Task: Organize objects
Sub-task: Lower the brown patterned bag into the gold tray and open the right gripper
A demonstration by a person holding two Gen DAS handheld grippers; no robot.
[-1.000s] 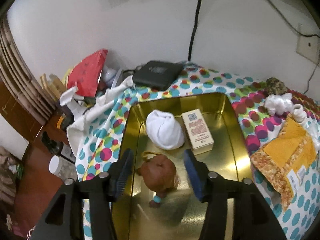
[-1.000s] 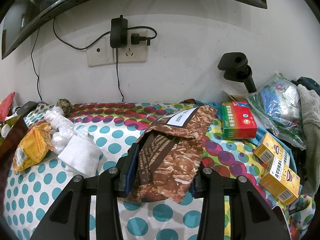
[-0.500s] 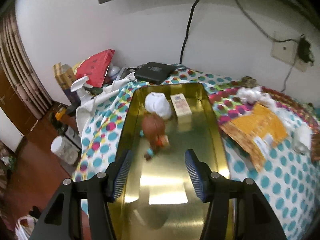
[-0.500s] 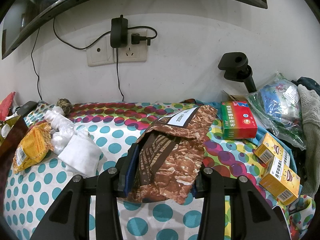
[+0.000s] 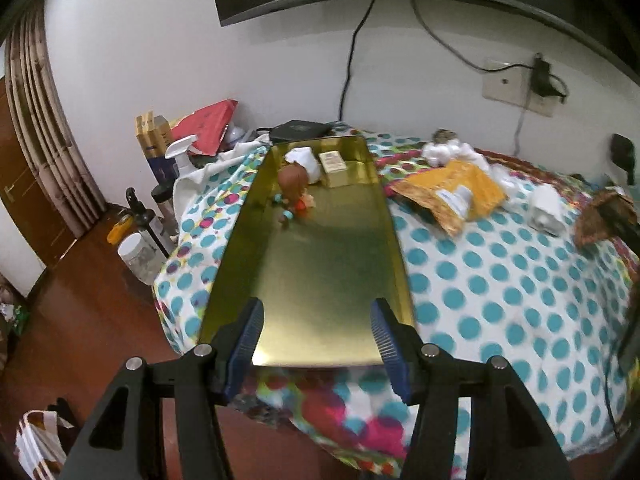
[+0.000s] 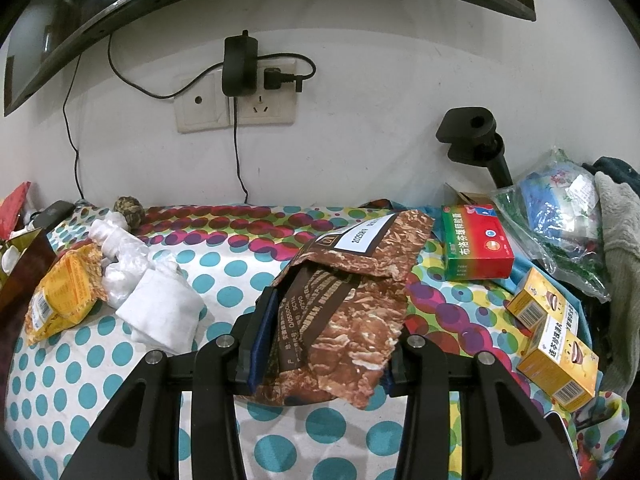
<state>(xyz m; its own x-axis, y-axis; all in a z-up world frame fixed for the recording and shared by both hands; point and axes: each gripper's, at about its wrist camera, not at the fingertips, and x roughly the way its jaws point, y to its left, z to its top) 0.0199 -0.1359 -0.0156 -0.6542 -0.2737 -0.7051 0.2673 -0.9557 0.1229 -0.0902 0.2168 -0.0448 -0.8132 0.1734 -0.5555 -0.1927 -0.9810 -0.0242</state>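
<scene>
A long gold tray [image 5: 316, 280] lies on the polka-dot cloth. At its far end sit a brown doll [image 5: 294, 180], a white rolled cloth [image 5: 302, 157] and a small beige box [image 5: 334, 163]. My left gripper [image 5: 318, 334] hovers over the tray's near edge, its jaws opening with nothing between them. In the right wrist view my right gripper [image 6: 326, 330] is shut on a brown snack bag [image 6: 344, 300], which stands up between the pads. A yellow packet [image 6: 60, 292] and white wrapped bundles [image 6: 152, 300] lie to the left.
A red-green box [image 6: 476, 246] and two yellow boxes [image 6: 552, 340] sit at the right beside a plastic bag [image 6: 556, 216]. Bottles and a jar [image 5: 140, 254] stand on the floor left of the table. A wall socket [image 6: 236, 98] with cables is behind.
My left gripper has drawn back from the doll to the tray's near edge and its jaws spread wider; the doll stays in the tray. The right gripper and its brown bag have not moved.
</scene>
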